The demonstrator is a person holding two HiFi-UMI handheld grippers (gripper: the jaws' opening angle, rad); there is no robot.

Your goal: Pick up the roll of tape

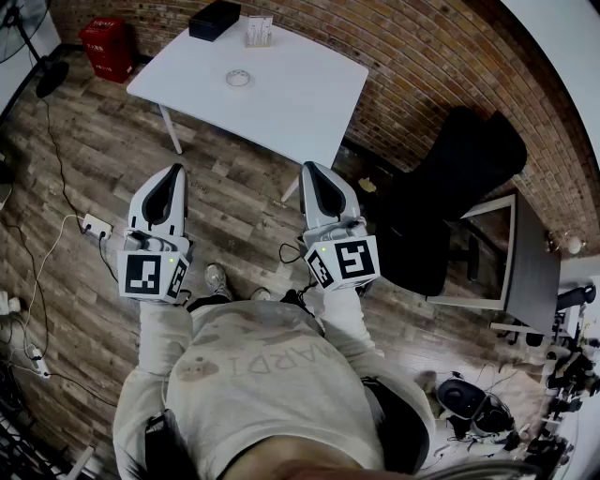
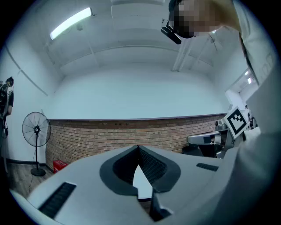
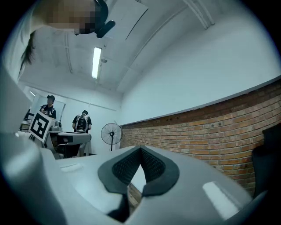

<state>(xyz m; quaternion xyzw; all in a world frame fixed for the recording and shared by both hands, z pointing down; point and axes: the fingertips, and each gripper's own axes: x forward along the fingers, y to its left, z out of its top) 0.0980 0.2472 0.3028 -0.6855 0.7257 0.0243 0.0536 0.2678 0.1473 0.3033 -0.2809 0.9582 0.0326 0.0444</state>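
Observation:
The roll of tape [image 1: 238,78] is a small pale ring lying flat near the middle of the white table [image 1: 300,103], far ahead in the head view. My left gripper [image 1: 174,170] and right gripper [image 1: 310,168] are held side by side over the wooden floor, well short of the table's near edge. Both are shut with nothing between the jaws. In the left gripper view the left gripper [image 2: 138,148] points roughly level at a brick wall, and the right gripper [image 3: 140,149] does the same in the right gripper view. Neither gripper view shows the tape.
A black box [image 1: 214,19] and a small white holder [image 1: 260,31] stand at the table's far edge. A red bin [image 1: 105,47] and a fan [image 1: 28,28] are at the left. A black office chair [image 1: 455,192] and dark desk [image 1: 527,267] stand right. Cables and a power strip [image 1: 95,225] lie on the floor.

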